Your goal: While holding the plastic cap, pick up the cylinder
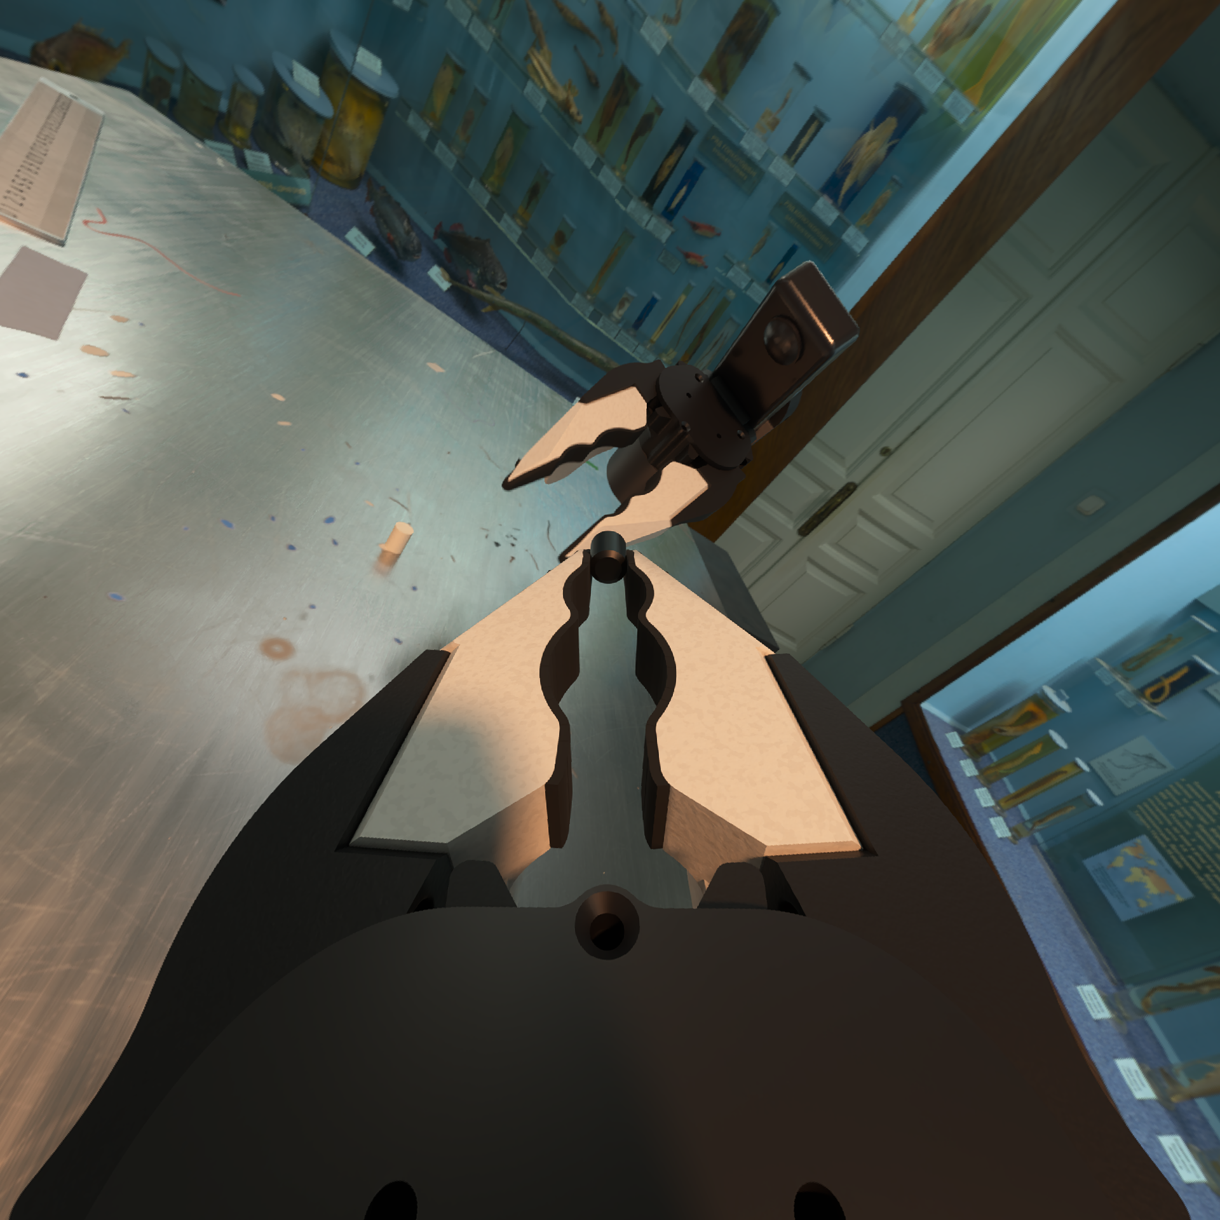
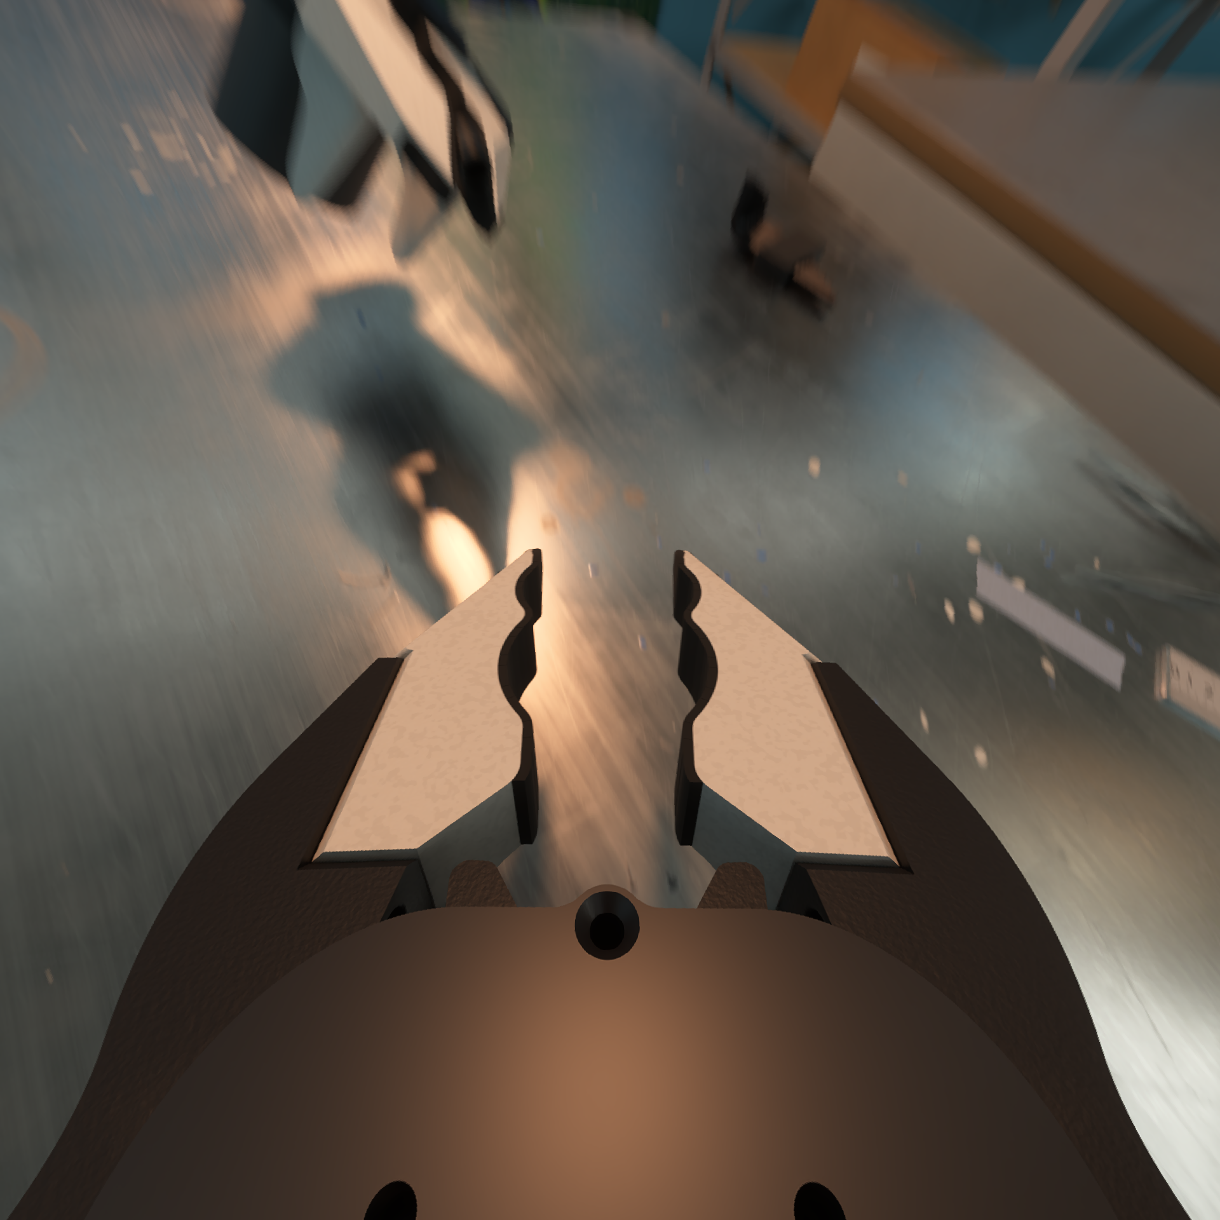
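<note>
Cylinder, small, tan and upright (image 1: 398,536), stands free on the brushed metal table (image 1: 198,462); the pickup step is pending. Left gripper (image 1: 608,566) pinches the small black plastic cap (image 1: 608,558) at its tips, while the right gripper (image 2: 607,561), jaws apart and empty, likely needs to straddle the cylinder and close.

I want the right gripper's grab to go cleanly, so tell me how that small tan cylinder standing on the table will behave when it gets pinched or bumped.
The cylinder stands upright on the smooth metal table, narrow-based, so a nudge would probably tip it, and then it would likely roll. It looks small and solid, so likely light and stiff. The open right gripper should straddle it squarely.
</note>
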Robot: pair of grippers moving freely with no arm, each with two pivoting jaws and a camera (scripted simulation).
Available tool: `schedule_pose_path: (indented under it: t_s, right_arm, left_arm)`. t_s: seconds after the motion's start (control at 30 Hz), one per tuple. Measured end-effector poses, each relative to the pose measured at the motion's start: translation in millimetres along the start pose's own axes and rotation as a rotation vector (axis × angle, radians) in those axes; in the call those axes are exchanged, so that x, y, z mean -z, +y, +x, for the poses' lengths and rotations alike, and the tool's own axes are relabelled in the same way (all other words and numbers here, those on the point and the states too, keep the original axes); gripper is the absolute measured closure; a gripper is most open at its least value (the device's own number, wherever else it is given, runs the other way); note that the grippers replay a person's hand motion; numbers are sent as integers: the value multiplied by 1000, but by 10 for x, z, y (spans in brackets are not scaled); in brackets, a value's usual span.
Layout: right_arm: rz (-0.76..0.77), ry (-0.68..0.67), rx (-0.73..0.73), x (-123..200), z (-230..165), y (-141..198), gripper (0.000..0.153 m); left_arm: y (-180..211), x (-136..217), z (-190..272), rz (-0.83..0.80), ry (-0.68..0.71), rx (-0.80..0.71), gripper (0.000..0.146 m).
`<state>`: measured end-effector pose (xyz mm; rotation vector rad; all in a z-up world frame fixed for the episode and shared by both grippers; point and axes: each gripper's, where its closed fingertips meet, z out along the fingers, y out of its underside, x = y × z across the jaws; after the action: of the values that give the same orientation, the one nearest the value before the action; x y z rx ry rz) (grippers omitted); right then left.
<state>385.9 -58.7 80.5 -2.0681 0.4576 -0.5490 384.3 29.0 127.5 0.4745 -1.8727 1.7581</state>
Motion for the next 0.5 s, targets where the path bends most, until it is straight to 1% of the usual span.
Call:
schedule_pose_path:
  t_s: [0.07, 0.1, 0.13, 0.2, 0.27, 0.3, 0.33, 0.37, 0.43, 0.5]
  right_arm:
    - [-136, -2, 7, 10, 13, 305, 121]
    - [-197, -14, -5, 6, 4, 438, 123]
    - [-244, -22, -15, -6, -5, 544, 123]
    - [-278, -42, -11, -50, -35, 636, 123]
    - [-280, -45, -1, -86, -44, 641, 124]
    - [-280, -44, 7, -88, -44, 630, 131]
    - [-269, -34, 10, -87, -32, 595, 147]
    - [-246, -27, 7, -84, -24, 548, 151]
    - [-180, -8, -15, -69, 19, 446, 152]
    - [-138, 39, -39, -53, 109, 397, 146]
  left_arm:
    - [20, -7, -25, -11, -15, 2, 137]
    - [26, -9, -33, -14, -17, 7, 137]
    - [29, -9, -39, -14, -17, 13, 137]
    - [20, -5, -30, -7, -5, 25, 137]
    - [10, 0, -26, 0, 5, 31, 137]
    - [11, 2, -29, -2, 2, 33, 137]
    - [12, 2, -30, -3, 1, 34, 137]
    - [14, 1, -29, -3, 2, 36, 137]
    - [20, -3, -31, -6, 2, 38, 137]
    - [30, -10, -34, -10, 4, 45, 137]
